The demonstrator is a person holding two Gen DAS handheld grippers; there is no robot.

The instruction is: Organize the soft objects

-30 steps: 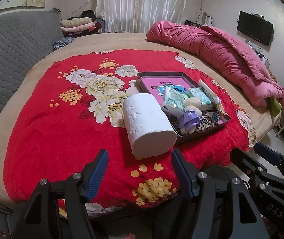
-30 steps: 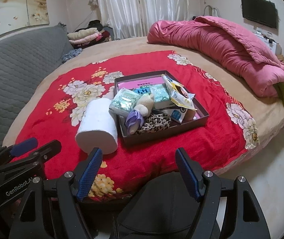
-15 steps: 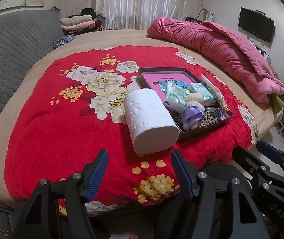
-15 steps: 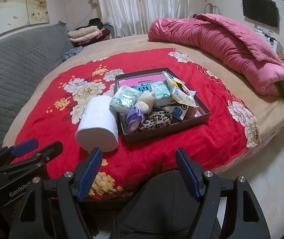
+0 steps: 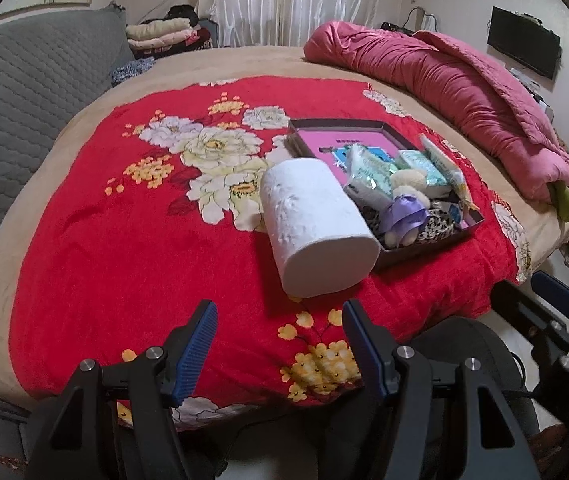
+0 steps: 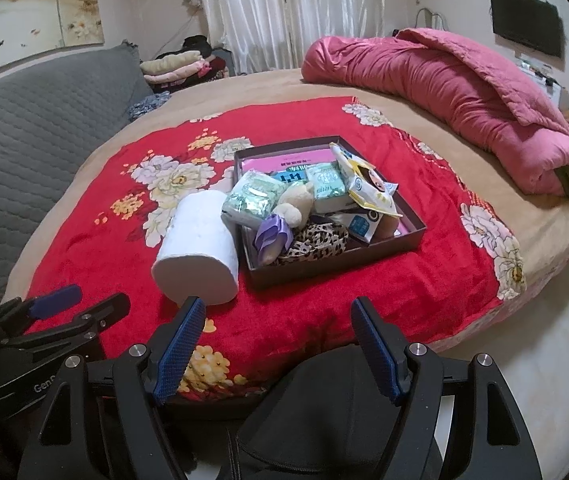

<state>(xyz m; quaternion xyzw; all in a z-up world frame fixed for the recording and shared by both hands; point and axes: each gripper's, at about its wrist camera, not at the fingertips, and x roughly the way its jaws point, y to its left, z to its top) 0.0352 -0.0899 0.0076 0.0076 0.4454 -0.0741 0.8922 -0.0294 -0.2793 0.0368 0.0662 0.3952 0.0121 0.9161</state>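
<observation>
A white paper roll (image 5: 314,222) (image 6: 200,250) lies on its side on the red floral blanket (image 5: 124,240) (image 6: 424,276), against the left wall of a dark tray (image 5: 424,250) (image 6: 324,272). In the tray lie several tissue packs (image 6: 254,198), a beige plush toy (image 6: 294,204) with a purple ribbon (image 5: 404,214), a leopard-print cloth (image 6: 316,242) and a snack bag (image 6: 368,184). My left gripper (image 5: 280,344) is open and empty, near the blanket's front edge, short of the roll. My right gripper (image 6: 278,344) is open and empty too, in front of the tray.
A rolled pink quilt (image 5: 464,88) (image 6: 464,92) lies along the bed's right side. A grey padded headboard (image 5: 16,92) stands at the left, folded clothes (image 6: 176,68) behind it. A television (image 6: 528,22) hangs on the right wall. The floor (image 6: 544,340) shows at the right.
The left wrist view has tilted a little, so the roll and tray sit slightly higher in it. Both grippers stay open and nothing on the bed has moved.
</observation>
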